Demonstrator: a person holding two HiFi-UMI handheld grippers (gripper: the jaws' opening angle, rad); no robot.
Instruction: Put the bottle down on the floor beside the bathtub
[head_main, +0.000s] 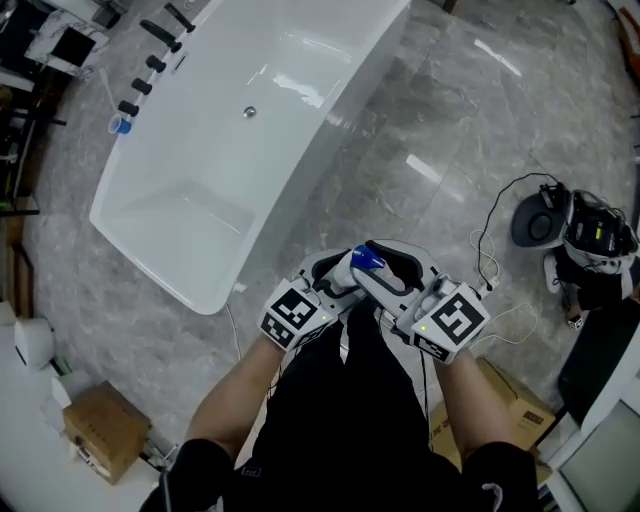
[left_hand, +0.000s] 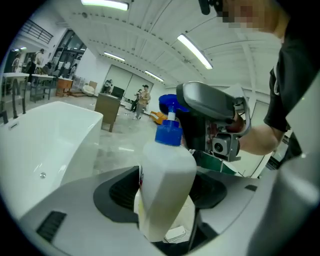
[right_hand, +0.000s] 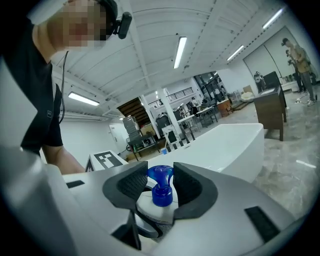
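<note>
I hold a white bottle (head_main: 367, 260) with a blue spray head between both grippers, in front of the person's body and above the grey marble floor (head_main: 430, 140). My left gripper (head_main: 328, 272) is shut on the bottle's white body (left_hand: 167, 165), which stands upright between its dark pads (left_hand: 120, 192). My right gripper (head_main: 392, 268) is open, and the blue spray head (right_hand: 161, 176) sits between its pads without being pressed. The white bathtub (head_main: 200, 200) lies ahead to the left, about a step away.
A cardboard box (head_main: 105, 430) stands at the lower left and another box (head_main: 515, 400) at the lower right. A headset with cables (head_main: 585, 235) lies on the floor to the right. Dark tap fittings (head_main: 150, 60) line the tub's far side.
</note>
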